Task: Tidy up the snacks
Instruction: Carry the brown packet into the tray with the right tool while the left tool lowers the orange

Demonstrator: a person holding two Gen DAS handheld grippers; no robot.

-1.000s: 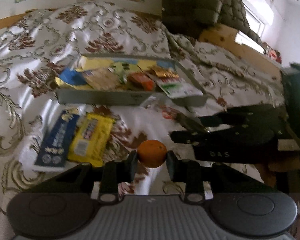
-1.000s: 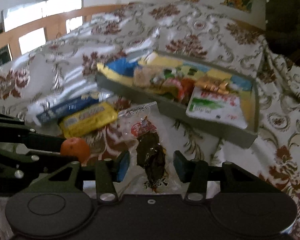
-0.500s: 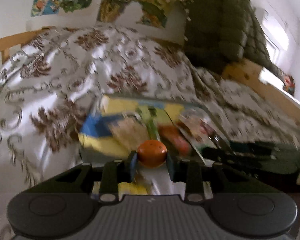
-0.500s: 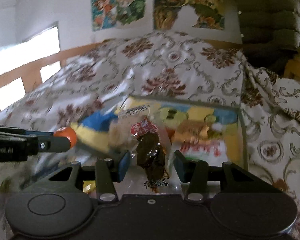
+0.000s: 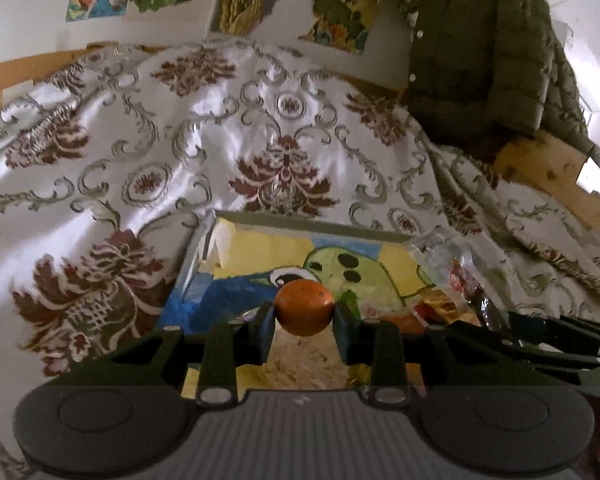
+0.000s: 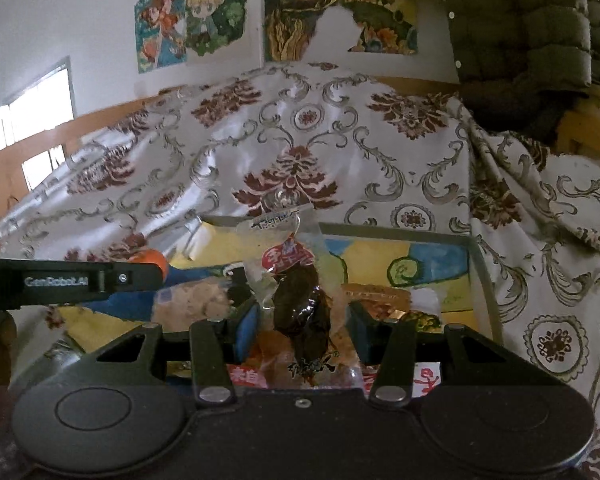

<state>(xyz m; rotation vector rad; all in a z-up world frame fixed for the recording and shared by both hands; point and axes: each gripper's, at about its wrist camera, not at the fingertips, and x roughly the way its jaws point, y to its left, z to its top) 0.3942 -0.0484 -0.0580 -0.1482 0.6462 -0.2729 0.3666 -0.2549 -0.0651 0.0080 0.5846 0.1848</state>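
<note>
Left gripper (image 5: 304, 312) clamps a round orange (image 5: 304, 306). Right gripper (image 6: 300, 320) pinches an upright snack packet (image 6: 296, 300), long axis vertical; its lower edge is hidden above the tray (image 6: 482, 280).

White lettering reading "GenRobot.AI" runs along the side of the left gripper (image 6: 162, 266), seen from the right wrist view where its black finger reaches in from the left.

The clear snack packet (image 6: 300, 304) clamped in the right gripper (image 6: 302, 322) carries print that cannot be read with certainty: dark characters along its top seal, white characters on a red badge below that, and dark brush-style characters near its bottom edge with a small ® mark beside them.

Beneath that packet, red-and-white wrappers (image 6: 424, 380) in the tray (image 6: 482, 276) show large Chinese characters, cut off and not legible.

No other text is readable in either view.
</note>
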